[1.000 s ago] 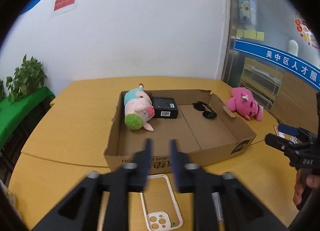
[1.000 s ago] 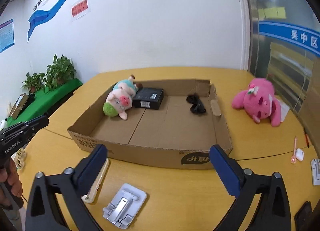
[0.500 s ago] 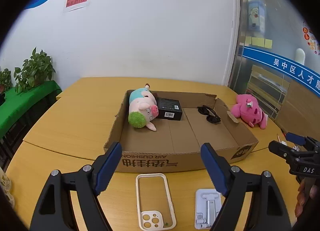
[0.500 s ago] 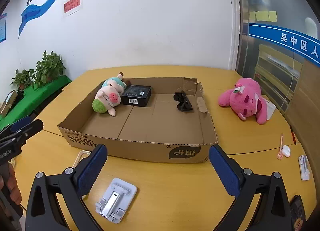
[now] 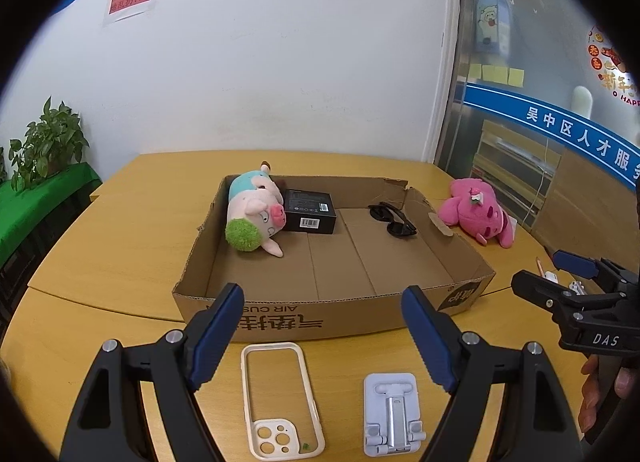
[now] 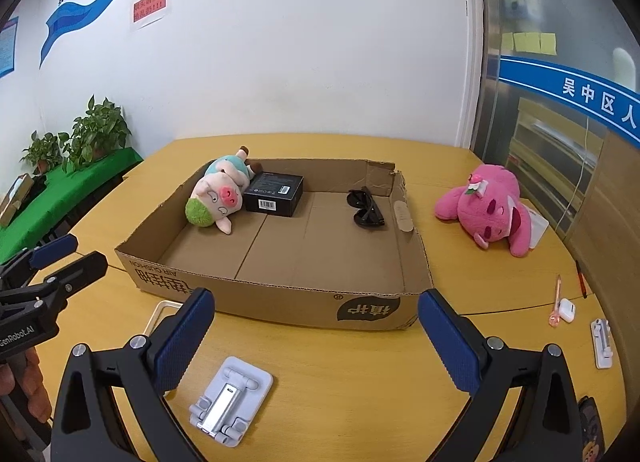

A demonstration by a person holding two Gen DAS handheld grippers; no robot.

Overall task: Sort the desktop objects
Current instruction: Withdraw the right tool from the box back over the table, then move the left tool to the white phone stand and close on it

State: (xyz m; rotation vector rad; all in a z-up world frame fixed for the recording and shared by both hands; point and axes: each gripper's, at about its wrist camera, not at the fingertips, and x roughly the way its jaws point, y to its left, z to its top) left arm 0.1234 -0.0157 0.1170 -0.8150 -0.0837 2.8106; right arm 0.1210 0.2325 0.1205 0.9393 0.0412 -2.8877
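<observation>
Nearest, the left gripper (image 5: 322,324) hangs over the wooden table (image 5: 104,246) with its blue-padded fingers (image 5: 218,326) spread wide and nothing between them, having just been opening; the right gripper (image 6: 316,332) is likewise wide and empty; below them on the table lie a cream phone case (image 5: 280,390) to the left and a white folding phone stand (image 5: 392,414) just right of it; at the near right edge sit a white earbud case (image 6: 566,309), a pink pen (image 6: 556,300) and another white piece (image 6: 602,342), perhaps a second stand, too small to tell; beyond is the shallow cardboard box (image 5: 332,322); inside, at its far left, a plush pig (image 5: 256,218) touches a black box (image 5: 310,211), with black sunglasses (image 5: 393,219) at the far right; outside the box, far right, lies a pink plush (image 5: 476,214).
</observation>
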